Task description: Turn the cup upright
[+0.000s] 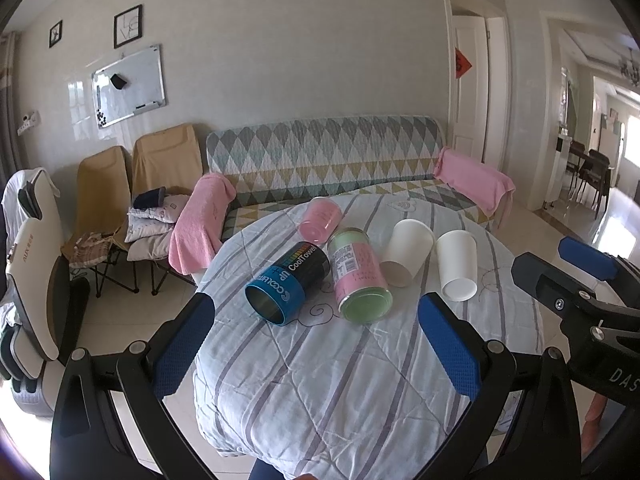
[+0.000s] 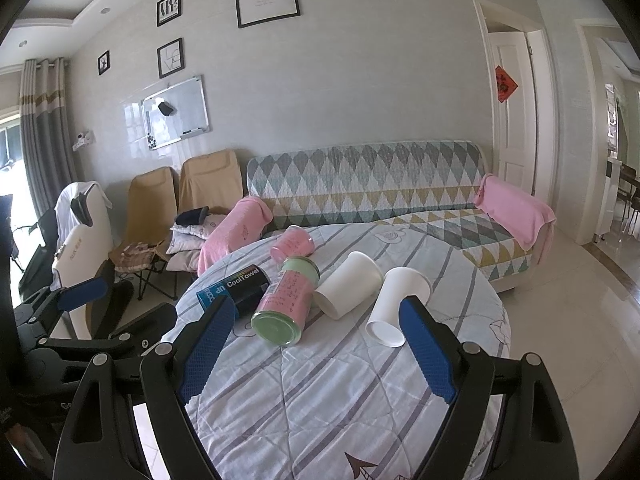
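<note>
Lying on their sides near the middle of the round desk (image 1: 360, 380), five containers form a loose cluster on the striped grey-and-white cloth. Two are plain white paper cups. The left white cup (image 1: 408, 252) (image 2: 348, 284) points its open mouth toward the far edge of the desk and its closed base toward the near edge. The right white cup (image 1: 457, 264) (image 2: 396, 306) lies just beside it, angled the same way, with its narrower base nearest the camera. To their left sits a pink-and-green jar (image 1: 358, 276) (image 2: 286, 300), its green end facing the near edge, touching a blue-and-black CoolTowel can (image 1: 288, 282) (image 2: 240, 288) whose open end faces the near-left edge. A small pink cup (image 1: 320, 220) (image 2: 292, 244) lies behind them toward the far edge.

The left tongs (image 1: 316, 340) are spread wide, blue pads well apart, holding nothing and hovering over the near edge of the desk. The right tongs (image 2: 316, 352) are likewise spread wide and empty; in the right wrist view their right pad overlaps the right white cup, though contact cannot be told. A patterned sofa (image 1: 328, 160) stands beyond the desk.
</note>
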